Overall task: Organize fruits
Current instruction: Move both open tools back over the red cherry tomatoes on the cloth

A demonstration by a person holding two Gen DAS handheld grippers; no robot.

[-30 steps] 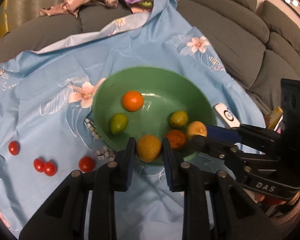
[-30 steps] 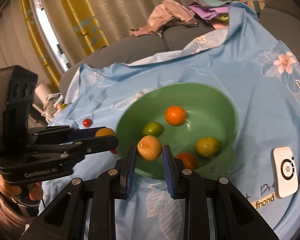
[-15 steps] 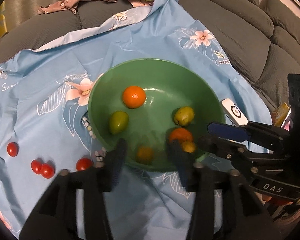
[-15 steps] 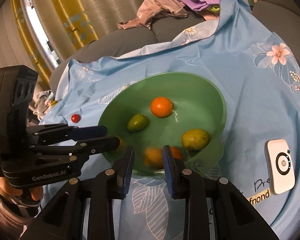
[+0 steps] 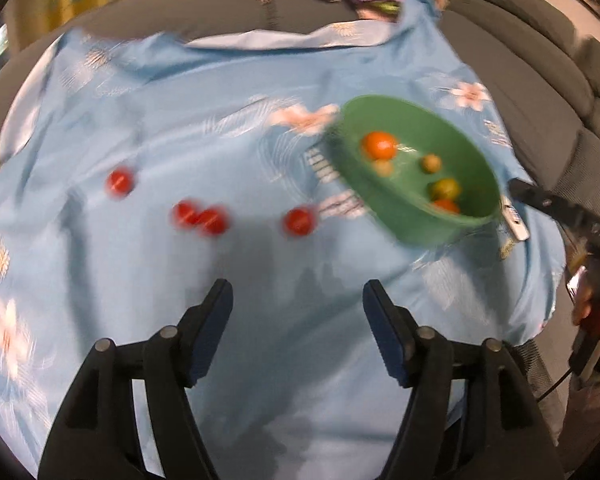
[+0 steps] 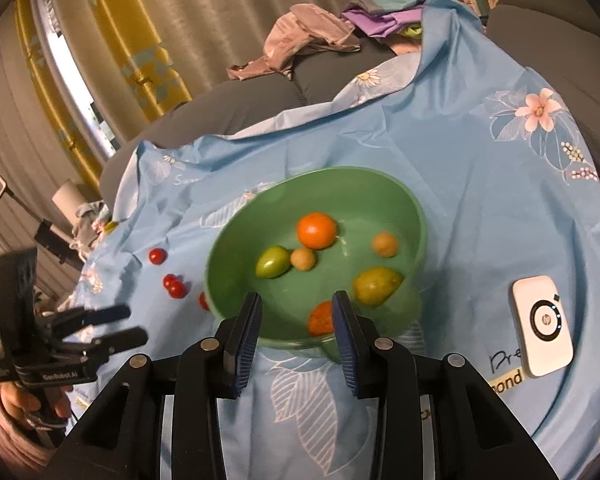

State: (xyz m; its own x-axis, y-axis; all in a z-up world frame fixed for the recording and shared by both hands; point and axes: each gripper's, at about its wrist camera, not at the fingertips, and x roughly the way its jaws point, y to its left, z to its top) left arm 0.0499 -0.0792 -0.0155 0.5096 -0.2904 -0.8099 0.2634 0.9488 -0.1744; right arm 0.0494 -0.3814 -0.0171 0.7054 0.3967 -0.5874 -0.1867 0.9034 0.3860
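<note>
A green bowl (image 6: 404,200) sits on the blue flowered cloth and holds an orange (image 6: 316,230), a green fruit (image 6: 273,262), a yellow-green fruit (image 6: 377,285), two small tan fruits (image 6: 302,259) and an orange-red one (image 6: 321,318). The bowl (image 5: 400,220) lies to the right in the blurred left wrist view. Several red cherry tomatoes (image 5: 298,221) lie on the cloth left of the bowl. My left gripper (image 5: 298,332) is open and empty over the cloth, short of the tomatoes. My right gripper (image 6: 296,326) is open and empty at the bowl's near rim.
A small white device (image 6: 542,326) lies on the cloth right of the bowl. Grey sofa cushions (image 5: 540,60) rise behind and to the right. A pile of clothes (image 6: 312,44) lies at the back. The cloth (image 5: 308,380) drops off at its near edge.
Both grippers opened and let their small tan fruits fall into the bowl. My left gripper then swung left, away from the bowl toward the tomatoes. My right gripper pulled back a little.
</note>
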